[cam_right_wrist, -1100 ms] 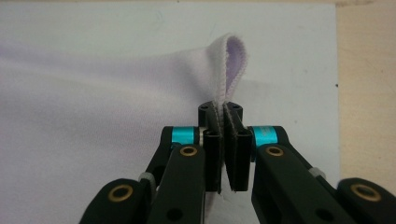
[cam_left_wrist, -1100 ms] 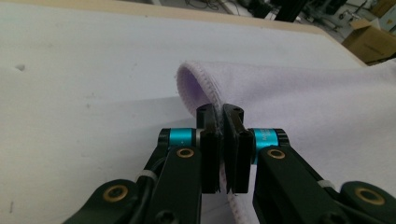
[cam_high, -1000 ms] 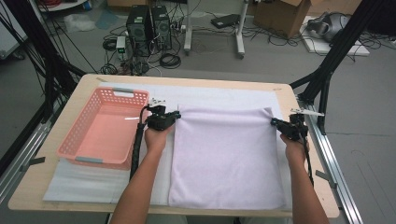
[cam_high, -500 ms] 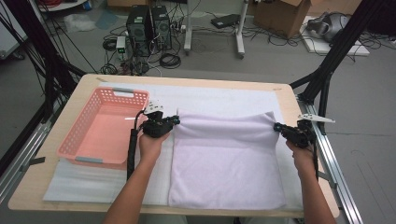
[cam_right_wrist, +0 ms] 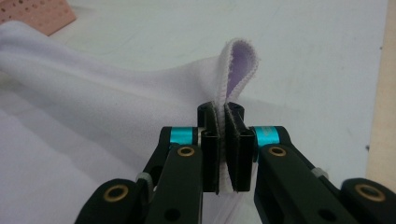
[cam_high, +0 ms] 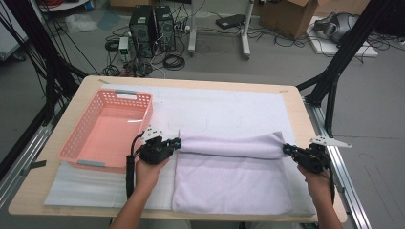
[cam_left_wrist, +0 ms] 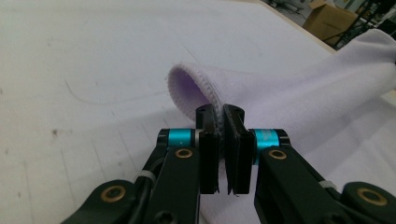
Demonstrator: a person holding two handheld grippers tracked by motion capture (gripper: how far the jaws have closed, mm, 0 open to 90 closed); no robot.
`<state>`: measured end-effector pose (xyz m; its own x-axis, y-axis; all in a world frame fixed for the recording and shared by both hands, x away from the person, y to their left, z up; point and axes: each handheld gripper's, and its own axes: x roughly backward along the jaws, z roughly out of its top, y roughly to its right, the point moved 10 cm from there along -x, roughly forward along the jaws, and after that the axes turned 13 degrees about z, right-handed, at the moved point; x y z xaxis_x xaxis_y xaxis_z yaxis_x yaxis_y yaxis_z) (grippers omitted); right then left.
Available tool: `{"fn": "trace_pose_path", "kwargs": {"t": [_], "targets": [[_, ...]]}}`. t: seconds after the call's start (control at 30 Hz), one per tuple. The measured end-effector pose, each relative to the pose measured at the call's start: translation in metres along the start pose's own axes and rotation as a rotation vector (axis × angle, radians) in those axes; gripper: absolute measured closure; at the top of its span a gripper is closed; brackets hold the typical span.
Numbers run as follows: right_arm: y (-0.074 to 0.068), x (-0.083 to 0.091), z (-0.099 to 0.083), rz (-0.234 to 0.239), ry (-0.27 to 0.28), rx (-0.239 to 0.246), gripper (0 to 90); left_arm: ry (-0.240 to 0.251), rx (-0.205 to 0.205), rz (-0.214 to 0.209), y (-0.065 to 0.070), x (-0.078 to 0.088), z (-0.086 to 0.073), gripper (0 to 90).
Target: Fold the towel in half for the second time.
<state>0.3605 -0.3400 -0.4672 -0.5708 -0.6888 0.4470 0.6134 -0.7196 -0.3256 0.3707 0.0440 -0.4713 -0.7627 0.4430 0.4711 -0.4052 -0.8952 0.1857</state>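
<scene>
A pale lilac towel (cam_high: pixel 231 176) lies on the white mat in the high view, its far edge lifted and curled back toward the person. My left gripper (cam_high: pixel 175 142) is shut on the towel's far left corner, and its own view shows the hemmed edge (cam_left_wrist: pixel 198 86) pinched between the jaws of that left gripper (cam_left_wrist: pixel 220 121). At the far right corner, my right gripper (cam_high: pixel 286 149) is shut on the towel as well. In the right gripper view the right gripper (cam_right_wrist: pixel 219 122) holds the cloth, and the corner (cam_right_wrist: pixel 240 58) stands up in a loop above the jaws.
A pink plastic basket (cam_high: pixel 79 143) sits on the left of the table beside my left hand. A white foam mat (cam_high: pixel 229 107) covers the wooden table (cam_high: pixel 296 102). Black frame struts (cam_high: pixel 334 81) rise at the right; computers and cables lie on the floor beyond.
Both grippers have drawn the towel's far edge toward the person, so the fold now lies nearer the middle of the towel. Both stay shut on their corners.
</scene>
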Motion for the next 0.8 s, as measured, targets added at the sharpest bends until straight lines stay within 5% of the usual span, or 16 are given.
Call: {"fn": "trace_pose_path", "kwargs": {"t": [0.27, 0.33, 0.4, 0.43, 0.57, 0.63, 0.7, 0.73, 0.8], "targets": [[-0.012, 0.011, -0.028, 0.025, -0.037, 0.015, 85.5, -0.006, -0.016, -0.053, 0.008, 0.019, -0.03, 83.3], [-0.013, 0.011, -0.033, 0.035, -0.059, -0.002, 79.2, -0.01, -0.026, -0.045, 0.007, 0.016, -0.028, 67.0], [-0.01, 0.01, -0.028, 0.013, -0.052, -0.027, 58.9, -0.009, -0.003, -0.046, 0.005, 0.012, -0.021, 49.0], [-0.01, 0.01, -0.024, 0.004, -0.039, -0.04, 55.5, -0.008, 0.01, -0.044, 0.005, 0.01, -0.017, 44.0], [-0.004, 0.005, -0.001, -0.044, -0.023, -0.008, 45.8, -0.013, -0.002, -0.029, 0.003, -0.003, -0.004, 39.2], [0.001, -0.005, 0.008, -0.061, -0.041, -0.012, 42.8, -0.031, 0.007, -0.044, 0.005, -0.011, -0.004, 41.1], [0.005, -0.014, 0.012, -0.071, -0.063, -0.007, 43.1, -0.071, -0.008, -0.048, 0.007, -0.016, -0.01, 58.5], [0.007, -0.018, 0.013, -0.07, -0.07, -0.003, 46.6, -0.07, -0.009, -0.048, 0.008, -0.016, -0.012, 71.2], [0.009, -0.022, 0.01, -0.069, -0.107, 0.006, 64.1, -0.06, -0.004, -0.057, 0.01, -0.015, -0.014, 80.3]]}}
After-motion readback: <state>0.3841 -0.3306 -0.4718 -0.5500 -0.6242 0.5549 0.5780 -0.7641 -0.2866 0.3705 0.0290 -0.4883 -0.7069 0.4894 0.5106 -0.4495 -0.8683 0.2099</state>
